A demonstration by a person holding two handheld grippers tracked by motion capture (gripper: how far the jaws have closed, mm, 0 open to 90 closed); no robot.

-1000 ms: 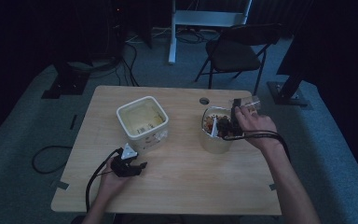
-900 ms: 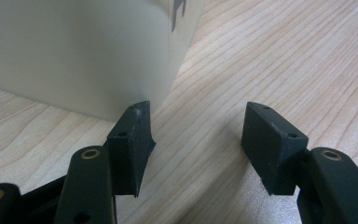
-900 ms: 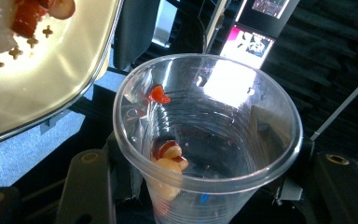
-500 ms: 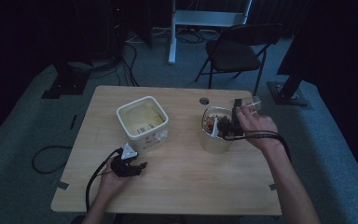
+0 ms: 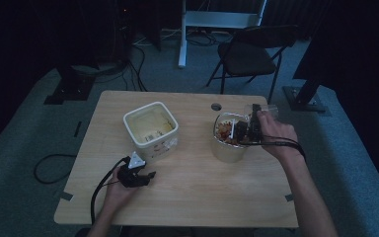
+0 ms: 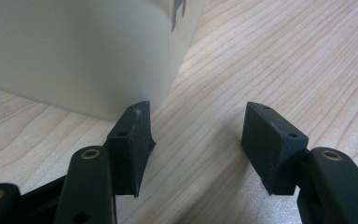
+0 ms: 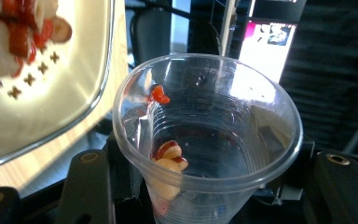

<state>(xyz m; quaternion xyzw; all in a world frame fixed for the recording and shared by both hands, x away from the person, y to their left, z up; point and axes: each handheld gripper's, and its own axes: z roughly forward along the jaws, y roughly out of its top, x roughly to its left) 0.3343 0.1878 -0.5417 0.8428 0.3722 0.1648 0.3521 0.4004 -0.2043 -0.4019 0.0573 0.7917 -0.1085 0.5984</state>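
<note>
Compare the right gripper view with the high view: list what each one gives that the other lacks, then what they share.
Right gripper view alone: the inside of the clear plastic cup, with a few reddish and pale pieces left at its bottom and one red bit stuck to its wall.

High view alone: the wooden table, the square white tub, the left gripper resting open near it, and a folding chair beyond.

Both: the cup held in the right gripper, tipped beside the round container of red and pale food.

Folding chair [image 5: 250,52] upper center beyond the wooden table [image 5: 192,197], black cable [image 5: 47,168] looped on floor at left, white stand [image 5: 222,19] top.
</note>
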